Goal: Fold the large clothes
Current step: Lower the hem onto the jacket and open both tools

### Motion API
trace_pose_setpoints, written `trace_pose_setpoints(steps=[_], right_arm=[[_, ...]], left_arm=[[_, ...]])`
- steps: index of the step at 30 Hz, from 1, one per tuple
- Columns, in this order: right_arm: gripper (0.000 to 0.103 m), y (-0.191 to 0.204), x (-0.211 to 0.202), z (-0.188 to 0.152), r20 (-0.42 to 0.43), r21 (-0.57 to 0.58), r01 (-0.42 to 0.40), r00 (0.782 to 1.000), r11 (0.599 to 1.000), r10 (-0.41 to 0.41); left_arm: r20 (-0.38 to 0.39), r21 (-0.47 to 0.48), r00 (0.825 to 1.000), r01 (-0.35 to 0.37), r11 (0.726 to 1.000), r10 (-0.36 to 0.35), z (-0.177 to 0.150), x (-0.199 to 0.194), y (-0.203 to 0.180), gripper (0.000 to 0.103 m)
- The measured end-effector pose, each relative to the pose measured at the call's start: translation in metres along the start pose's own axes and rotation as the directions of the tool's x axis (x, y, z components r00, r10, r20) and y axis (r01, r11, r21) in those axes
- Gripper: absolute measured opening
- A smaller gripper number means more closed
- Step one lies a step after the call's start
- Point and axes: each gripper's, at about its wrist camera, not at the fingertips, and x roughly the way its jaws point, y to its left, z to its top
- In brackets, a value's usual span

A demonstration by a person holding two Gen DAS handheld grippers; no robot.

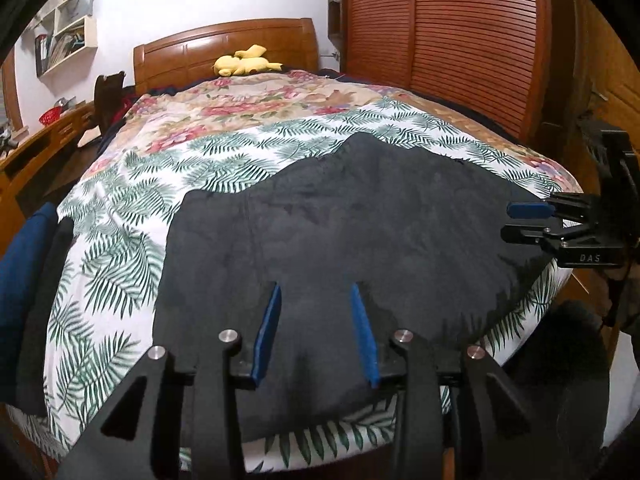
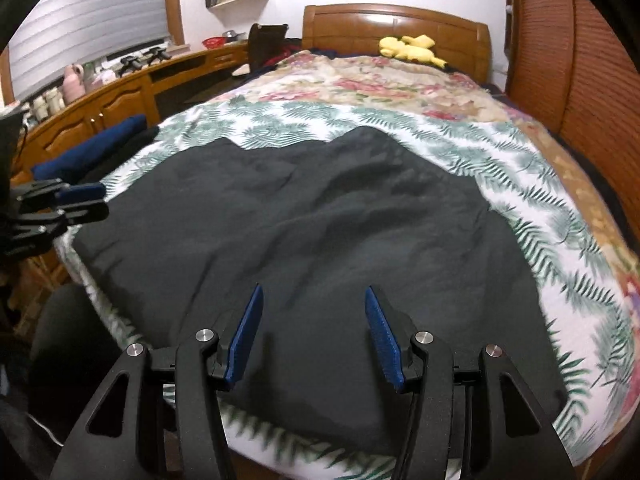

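A large black garment (image 1: 340,232) (image 2: 304,232) lies spread flat on the fern-print sheet (image 1: 120,248) (image 2: 560,240) at the near end of the bed. My left gripper (image 1: 315,288) hovers over the garment's near edge, its blue pads (image 1: 268,328) apart with nothing pinched between them. My right gripper (image 2: 314,289) stands open over the near edge further right, with only flat cloth below. Each gripper shows in the other's view: the right gripper (image 1: 510,222) at the garment's right side, the left gripper (image 2: 103,201) at its left side.
Folded dark blue and black clothes (image 1: 28,280) (image 2: 92,148) sit at the bed's left edge. A floral quilt (image 1: 248,100) and a yellow plush toy (image 1: 244,62) (image 2: 412,48) lie toward the headboard. A wooden desk (image 2: 120,92) runs along the left, a slatted wardrobe (image 1: 440,40) along the right.
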Motion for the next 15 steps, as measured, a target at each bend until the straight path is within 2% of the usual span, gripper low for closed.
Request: trace_pose_setpoints(steps=[9, 15], right_arm=[[0.054, 0.031, 0.006, 0.002, -0.008, -0.027, -0.055, 0.998, 0.998, 0.055], [0.054, 0.041, 0.035, -0.011, -0.095, -0.069, -0.025, 0.995, 0.997, 0.018]], left_arm=[[-0.022, -0.071, 0.998, -0.059, 0.996, 0.058, -0.030, -0.020, 0.034, 0.038], [-0.054, -0.135, 0.994, -0.097, 0.986, 0.090, -0.056, -0.028, 0.064, 0.039]])
